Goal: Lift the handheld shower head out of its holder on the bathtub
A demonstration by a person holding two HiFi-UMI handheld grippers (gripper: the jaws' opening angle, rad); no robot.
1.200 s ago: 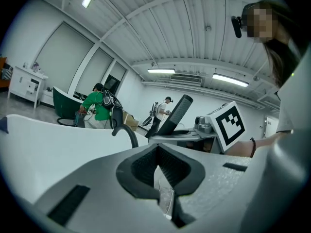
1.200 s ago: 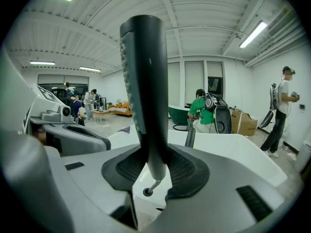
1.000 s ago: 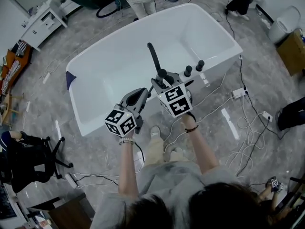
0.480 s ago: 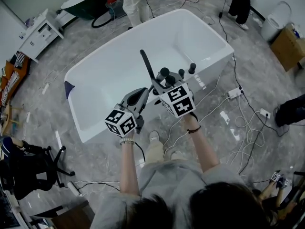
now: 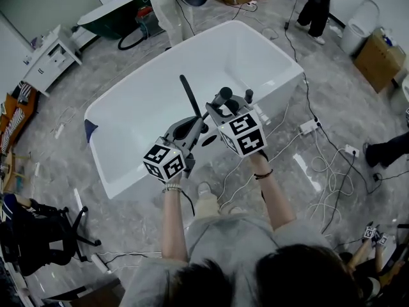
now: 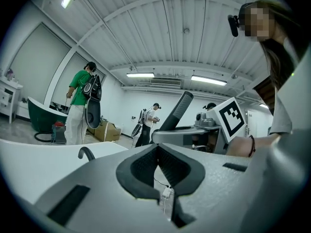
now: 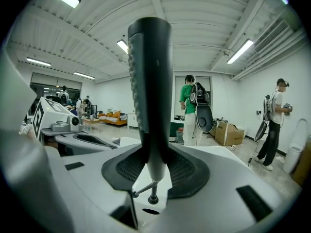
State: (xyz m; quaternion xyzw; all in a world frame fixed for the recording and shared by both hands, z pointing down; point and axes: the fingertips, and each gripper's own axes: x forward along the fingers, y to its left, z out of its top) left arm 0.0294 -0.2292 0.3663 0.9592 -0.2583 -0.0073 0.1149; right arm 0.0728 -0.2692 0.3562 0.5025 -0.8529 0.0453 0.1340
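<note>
My right gripper [image 5: 208, 112] is shut on the dark, stick-like handheld shower head [image 5: 190, 97], which it holds above the near rim of the white bathtub [image 5: 134, 171]. In the right gripper view the shower head [image 7: 149, 91] stands upright between the pads. Its thin hose end [image 7: 153, 198] hangs below, over the dark holder hole [image 7: 150, 211] in the rim. The left gripper [image 5: 193, 128] hovers just left of it, shut with nothing between its pads. From the left gripper view the shower head [image 6: 178, 112] leans beside the right gripper's marker cube [image 6: 232, 118].
Black taps [image 5: 248, 95] stand on the rim right of the holder [image 5: 209, 139]. Cables [image 5: 332, 165] trail over the floor to the right. People [image 7: 193, 111] stand beyond the tub, near a green tub [image 5: 118, 15] and cardboard boxes [image 5: 377, 59]. An office chair [image 5: 38, 226] is at the near left.
Both grippers have risen and shifted slightly. The shower head has come up with the right gripper, higher above the tub rim. The left gripper stayed shut beside it.
</note>
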